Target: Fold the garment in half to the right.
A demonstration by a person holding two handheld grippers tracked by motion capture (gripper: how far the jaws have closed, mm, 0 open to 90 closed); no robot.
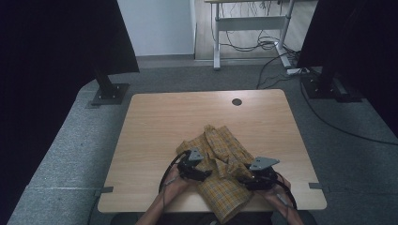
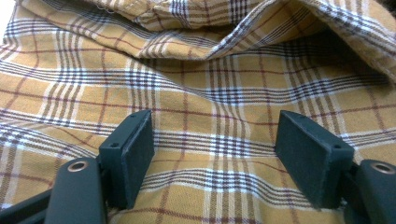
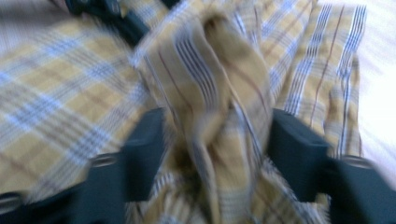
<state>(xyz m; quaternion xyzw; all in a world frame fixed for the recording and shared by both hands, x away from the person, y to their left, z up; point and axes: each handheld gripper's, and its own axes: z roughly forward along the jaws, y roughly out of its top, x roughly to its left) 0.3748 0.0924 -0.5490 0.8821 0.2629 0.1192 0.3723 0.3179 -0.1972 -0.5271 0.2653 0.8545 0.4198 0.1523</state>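
Left hand-held gripper (image 1: 202, 174): jaws apart, standing over flat checked cloth with nothing pinched between them; in the left gripper view (image 2: 215, 154) the weave, the stripes and a stitched hem at the top edge read sharply.

Right hand-held gripper (image 1: 245, 180): jaws apart, a bunched ridge of cloth rising between them; the right gripper view (image 3: 215, 154) is blurred, so whether the pads touch that ridge cannot be told.

Yellow checked shirt (image 1: 220, 159): crumpled, at the middle of the near edge of the bench (image 1: 155, 122), one end hanging over that edge. The high view alone gives its full outline and both hands (image 1: 176, 183) coming in from below; the two gripper views give the folds, which are too small to read from above.

Round dark hole (image 1: 237, 101): near the far edge of the bench, well apart from the shirt.

Cut off: the forearms at the bottom border; the hanging end of the shirt.
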